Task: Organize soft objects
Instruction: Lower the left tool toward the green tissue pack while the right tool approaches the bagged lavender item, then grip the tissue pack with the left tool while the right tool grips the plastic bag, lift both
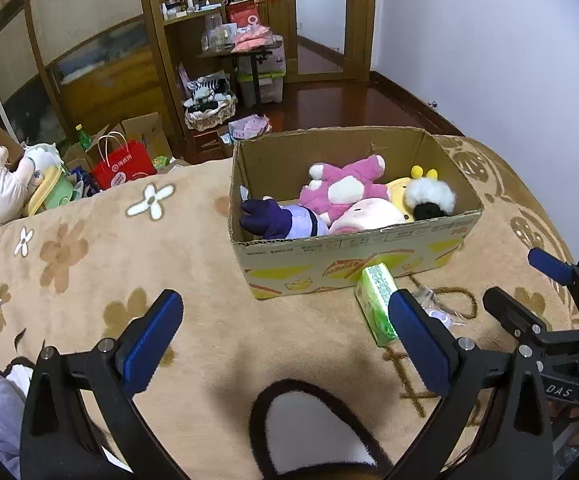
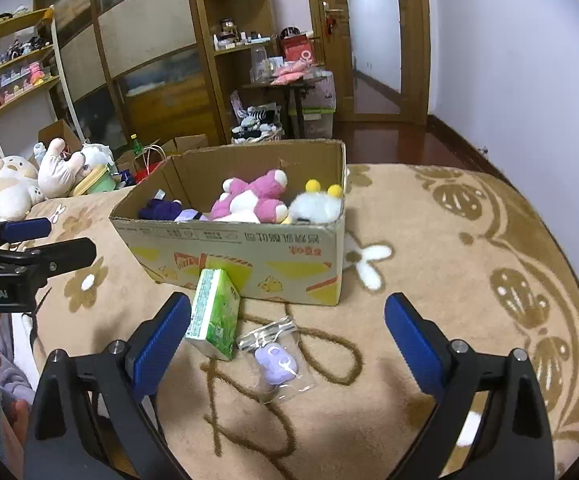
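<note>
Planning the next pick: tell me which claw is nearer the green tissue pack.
Right. The right claw hovers just before the tissue pack; the left claw sits farther left.

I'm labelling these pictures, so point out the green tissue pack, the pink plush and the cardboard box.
green tissue pack (image 2: 214, 312), right wrist view, top face.
pink plush (image 1: 343, 192), left wrist view, belly.
cardboard box (image 2: 249, 254), right wrist view, front wall.

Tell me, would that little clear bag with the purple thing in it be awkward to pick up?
Probably somewhat. The clear bag lies flat on the plush blanket, so fingers may struggle to get under it. Its glossy film looks slippery and floppy, likely to sag. It seems light.
</note>
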Action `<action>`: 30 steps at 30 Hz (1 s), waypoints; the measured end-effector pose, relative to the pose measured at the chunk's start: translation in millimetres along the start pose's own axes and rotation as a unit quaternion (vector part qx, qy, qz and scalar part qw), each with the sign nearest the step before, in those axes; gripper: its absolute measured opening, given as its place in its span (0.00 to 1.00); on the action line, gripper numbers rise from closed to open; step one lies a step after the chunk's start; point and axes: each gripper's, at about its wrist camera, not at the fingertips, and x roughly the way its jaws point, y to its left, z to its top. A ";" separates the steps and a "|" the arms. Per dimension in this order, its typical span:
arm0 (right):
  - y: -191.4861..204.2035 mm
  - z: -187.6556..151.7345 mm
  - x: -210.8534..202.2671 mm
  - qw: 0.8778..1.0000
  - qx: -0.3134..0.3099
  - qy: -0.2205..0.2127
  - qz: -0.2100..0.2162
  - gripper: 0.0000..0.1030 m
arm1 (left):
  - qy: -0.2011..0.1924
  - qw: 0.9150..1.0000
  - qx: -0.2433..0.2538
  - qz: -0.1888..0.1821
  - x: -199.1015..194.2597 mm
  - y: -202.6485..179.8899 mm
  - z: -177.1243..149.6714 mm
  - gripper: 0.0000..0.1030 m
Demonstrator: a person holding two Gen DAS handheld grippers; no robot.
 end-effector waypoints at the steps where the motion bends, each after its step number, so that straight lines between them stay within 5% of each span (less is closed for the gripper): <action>1: -0.3 -0.8 1.4 1.000 0.000 0.002 0.000 0.99 | 0.003 1.000 0.000 -0.002 2.7 -0.7 0.3 0.98; 30: -15.9 -27.9 78.2 0.989 0.012 0.146 -0.016 0.99 | 0.101 0.992 -0.016 -0.078 98.8 -40.4 0.7 0.98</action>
